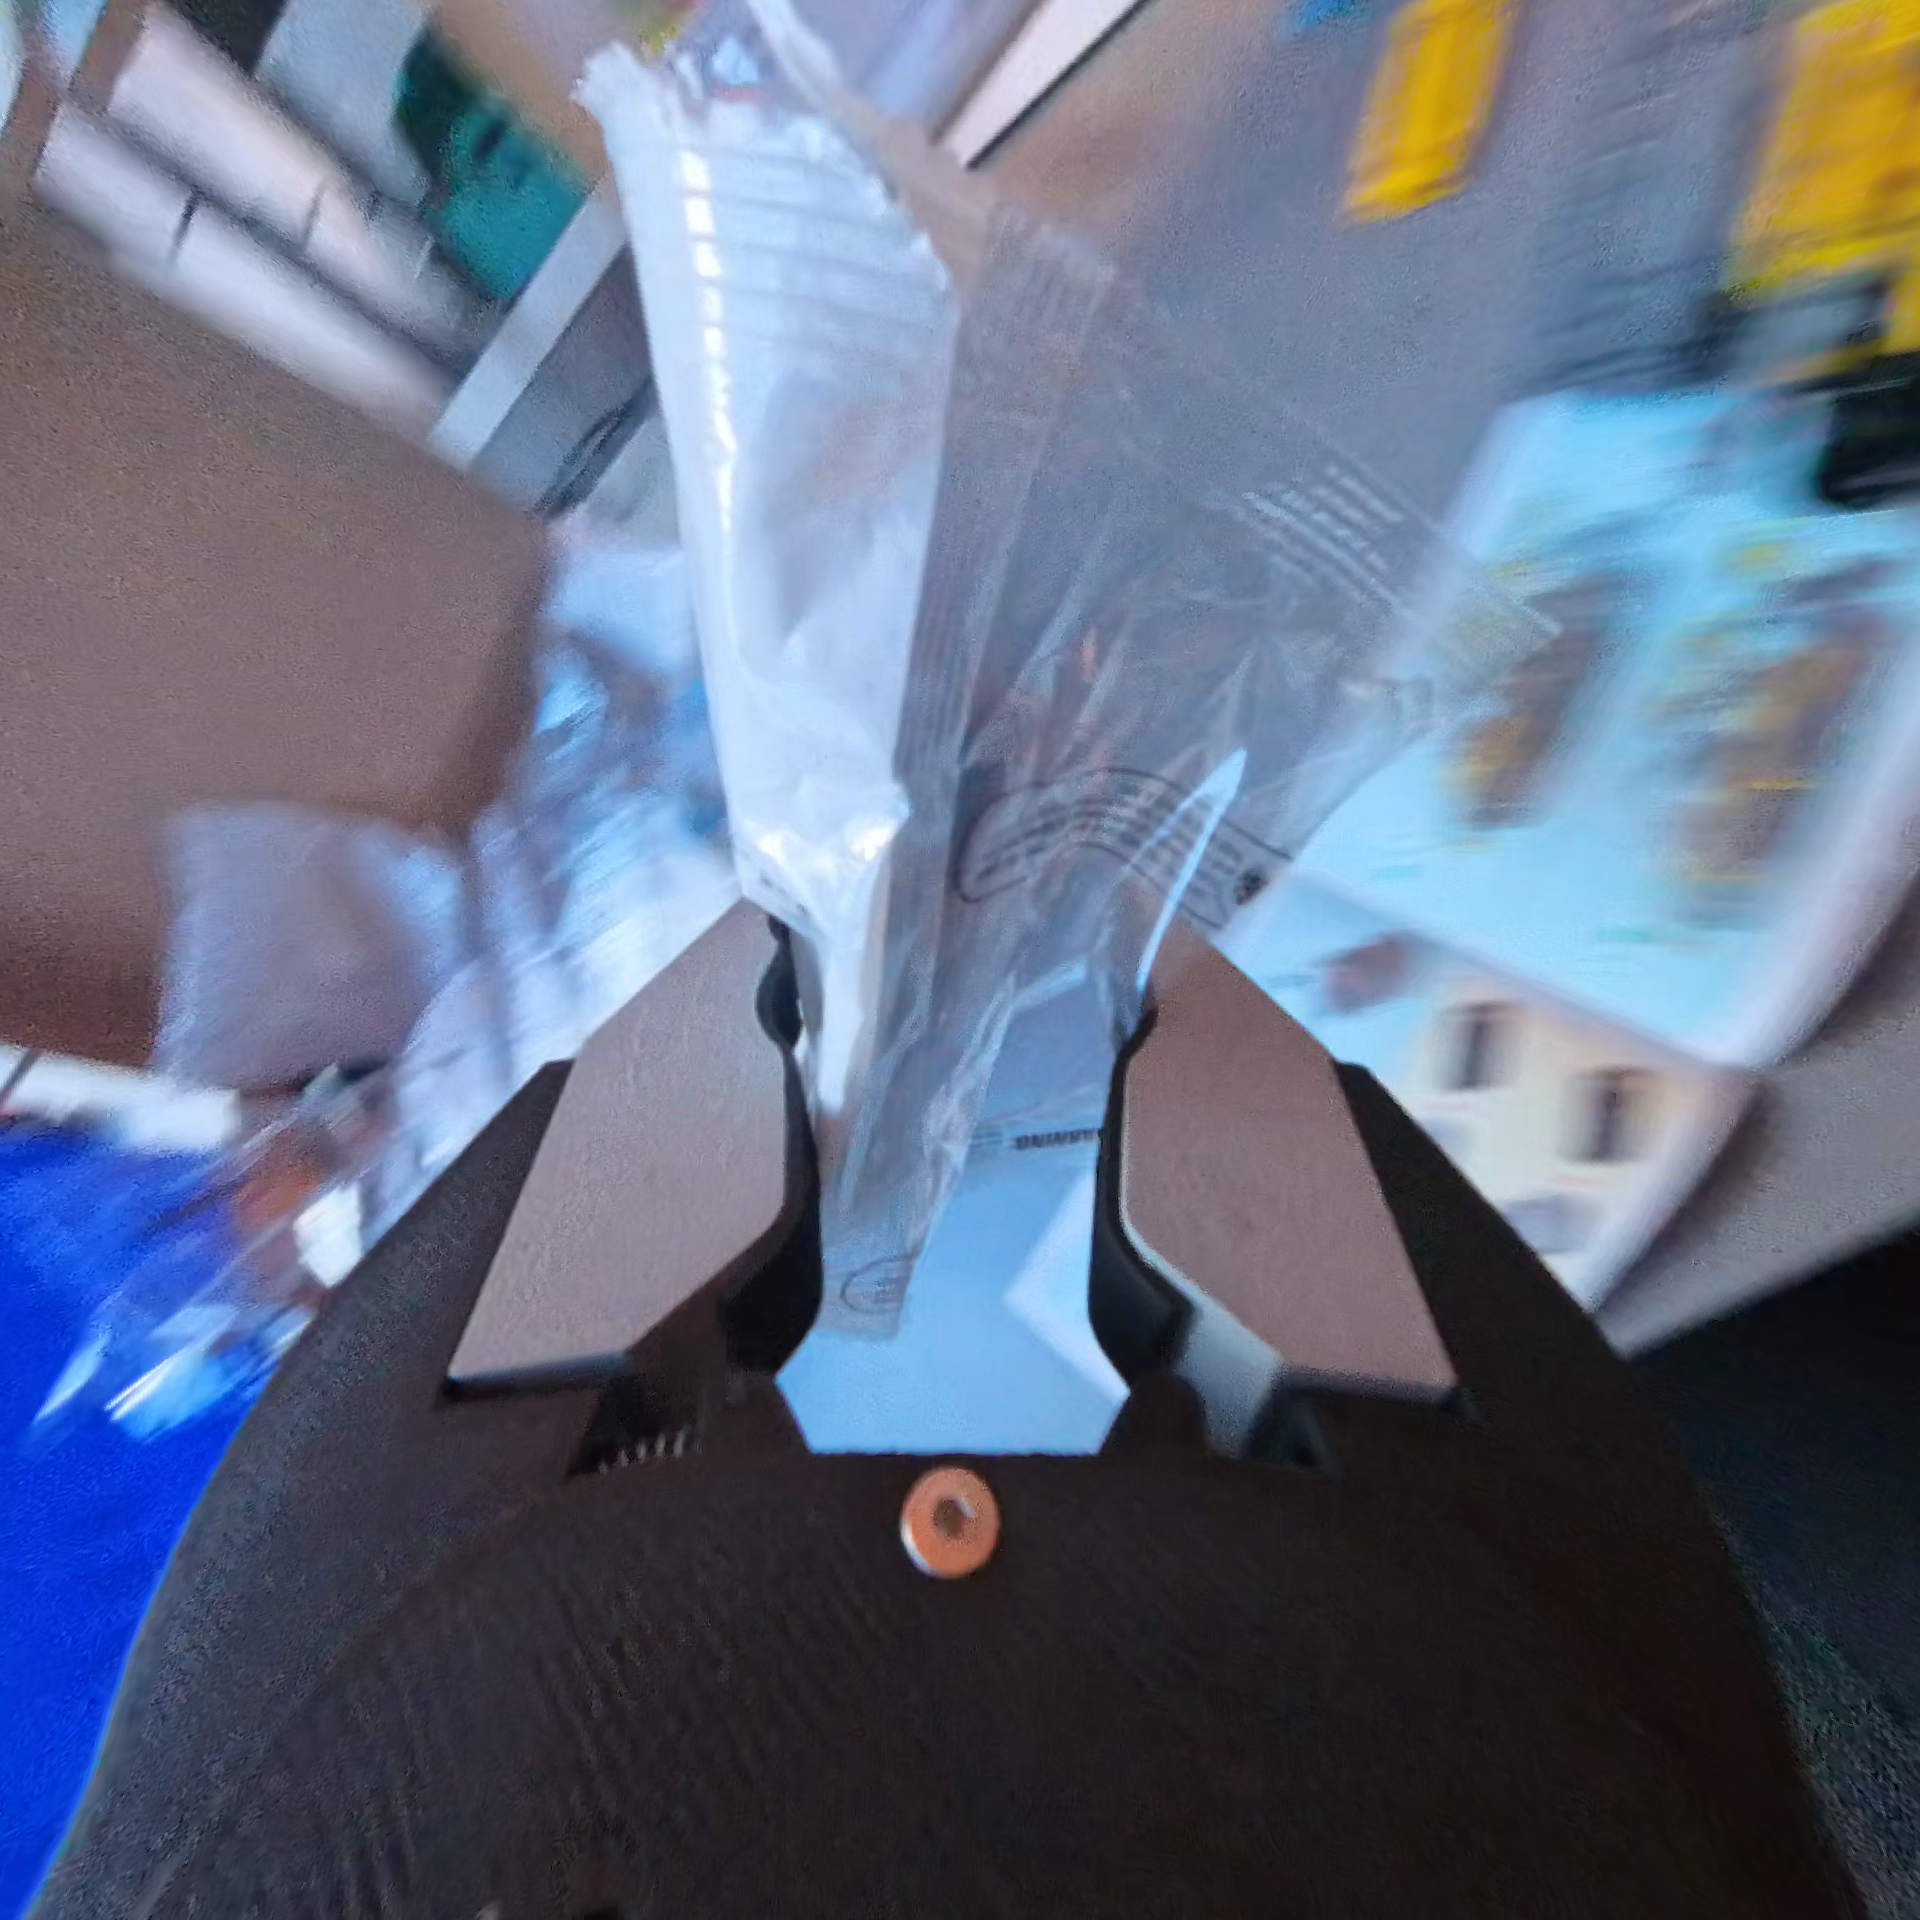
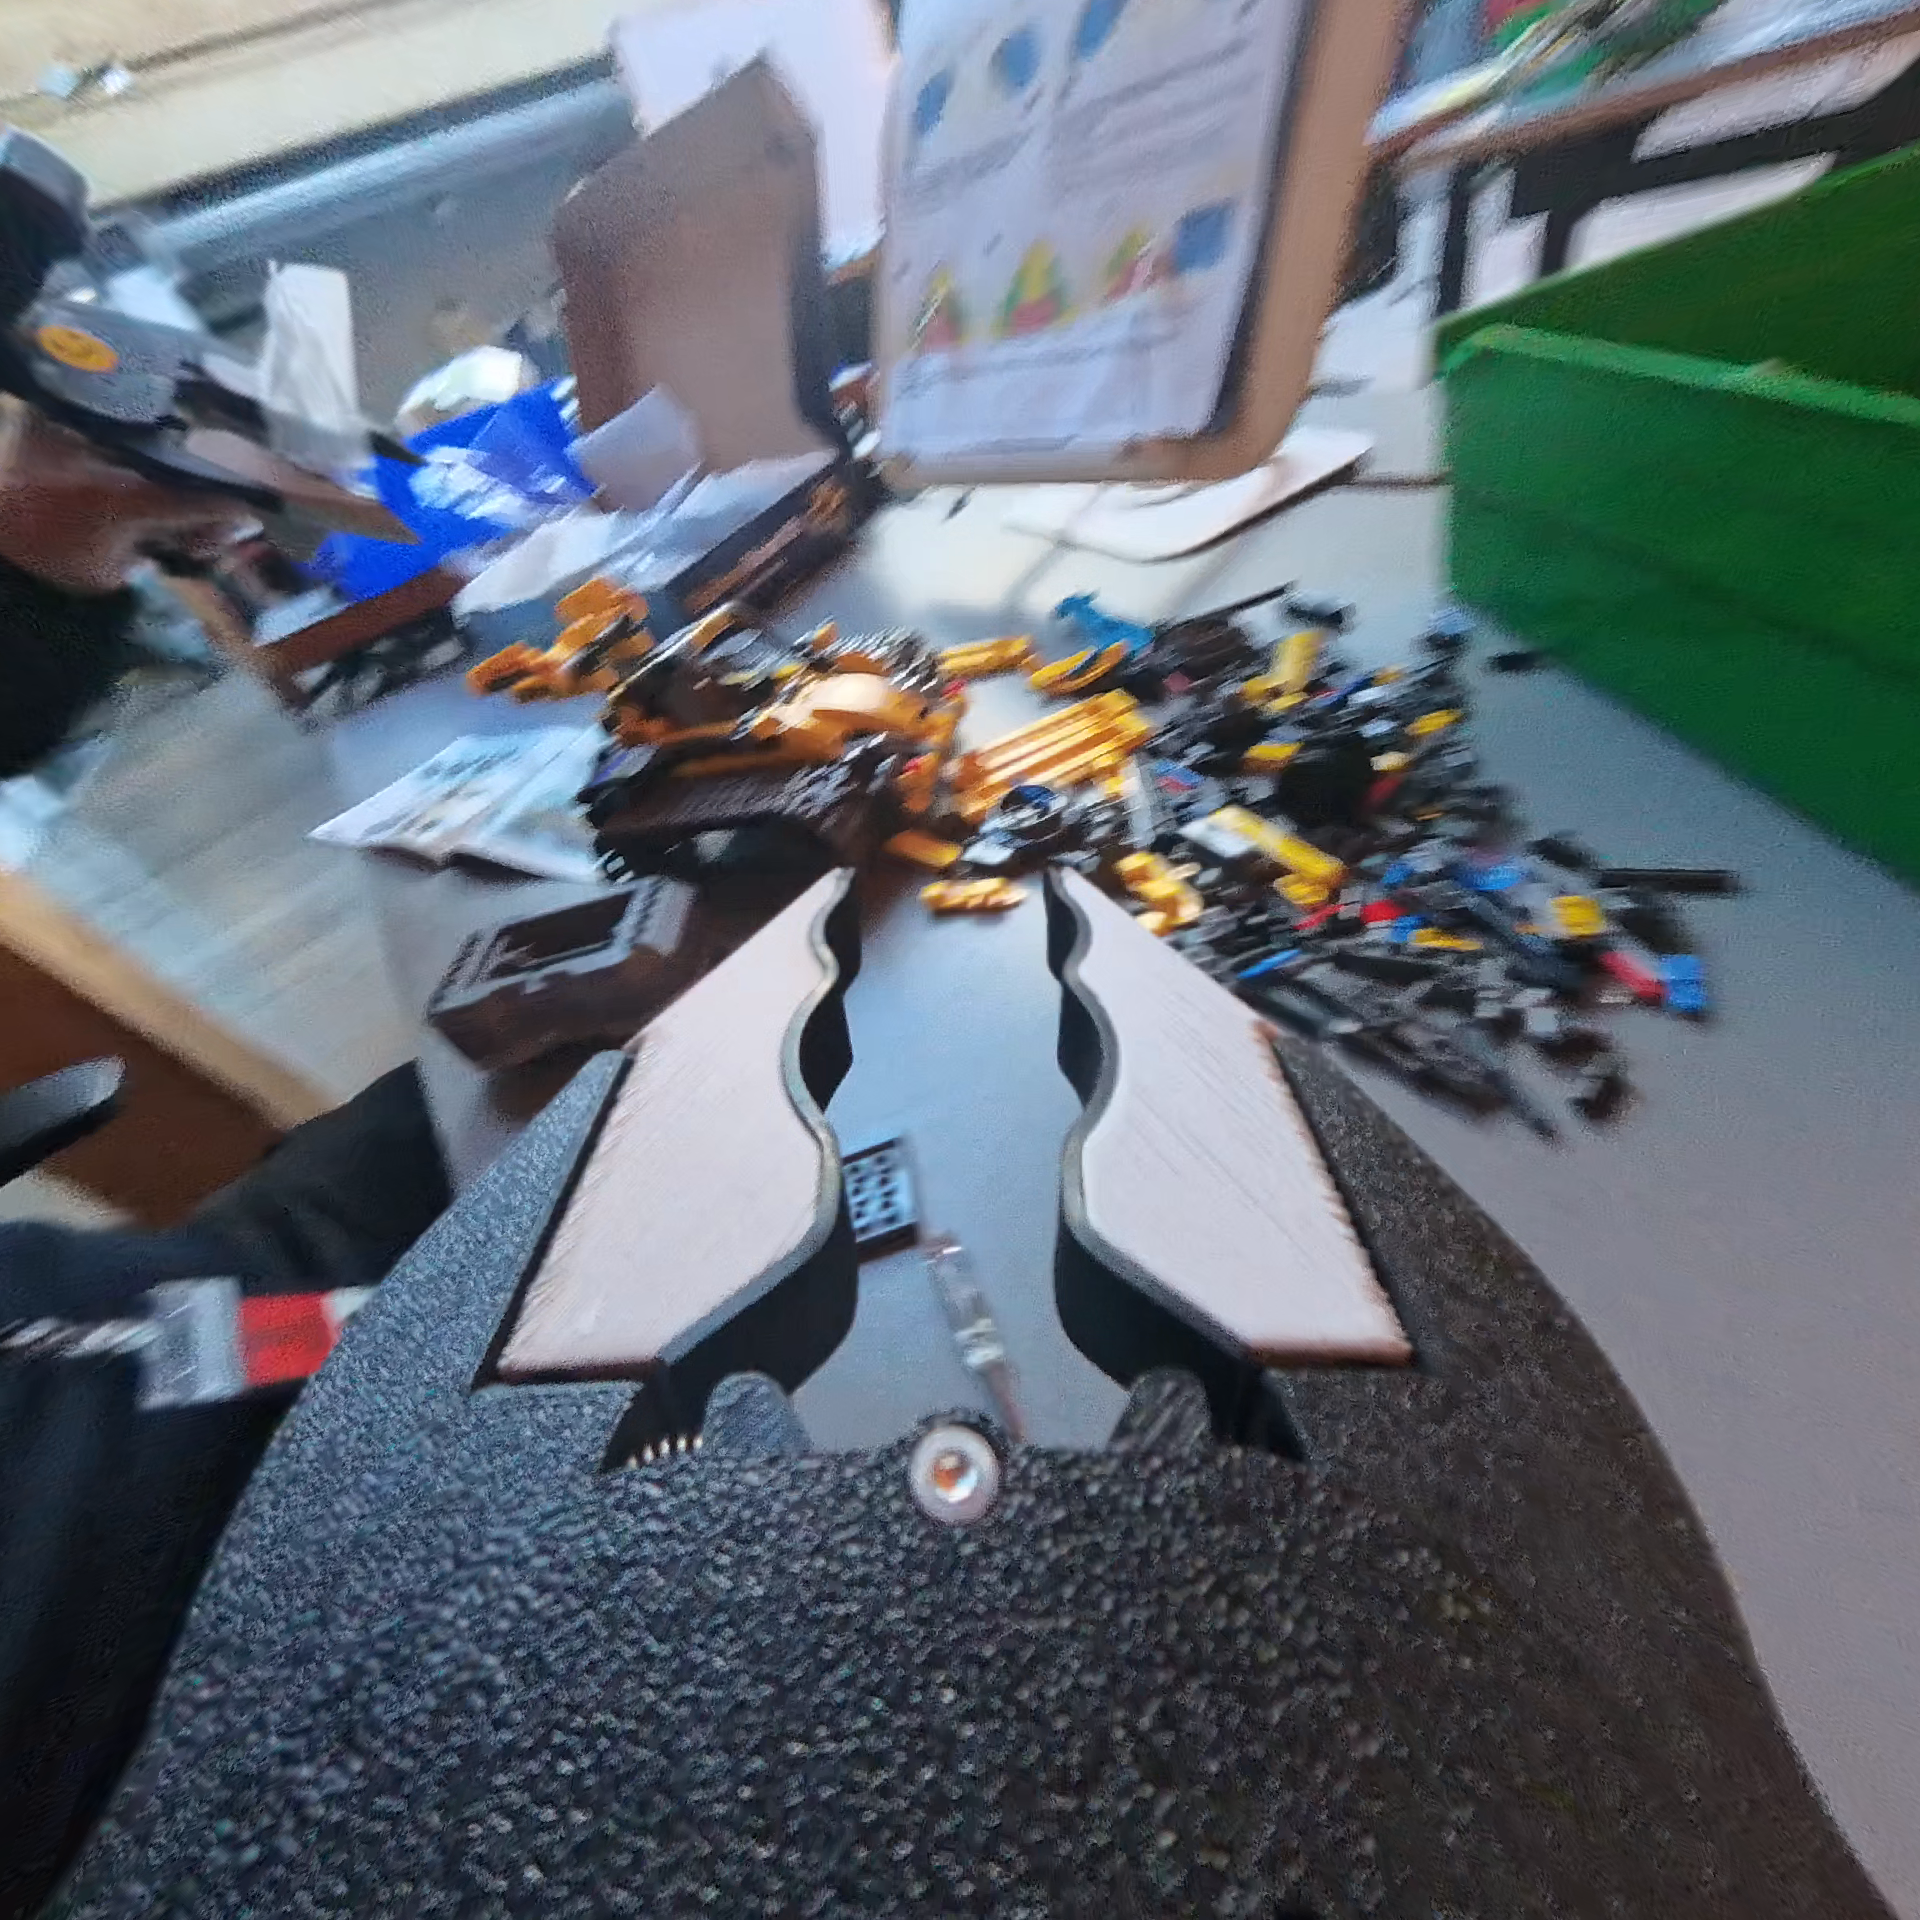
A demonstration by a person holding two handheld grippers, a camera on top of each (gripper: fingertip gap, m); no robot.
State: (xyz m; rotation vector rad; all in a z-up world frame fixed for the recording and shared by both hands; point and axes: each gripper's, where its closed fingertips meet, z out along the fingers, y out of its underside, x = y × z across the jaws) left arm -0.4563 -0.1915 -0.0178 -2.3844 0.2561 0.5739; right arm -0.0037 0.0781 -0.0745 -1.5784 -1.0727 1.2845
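In the left wrist view my left gripper (image 1: 961,971) is shut on a clear crumpled plastic bag (image 1: 935,540) that stands up from between the fingers. The view is blurred. In the right wrist view my right gripper (image 2: 951,894) is open and empty, low over the dark table (image 2: 956,1049). Just beyond its tips lie a half-built yellow and black brick vehicle (image 2: 769,748) and a spread of loose yellow, black and blue brick parts (image 2: 1351,831). A small black studded piece (image 2: 878,1195) and a thin grey part (image 2: 971,1330) lie between the fingers.
A green bin (image 2: 1704,540) stands at the right. An instruction booklet (image 2: 468,800) and a dark tray piece (image 2: 561,966) lie left of the vehicle. A printed board (image 2: 1081,229) and cardboard boxes (image 2: 696,260) stand behind. A blue bag (image 1: 62,1403) and printed box (image 1: 1621,727) show in the left wrist view. There is about 55 centimetres between the tips of the two grippers.
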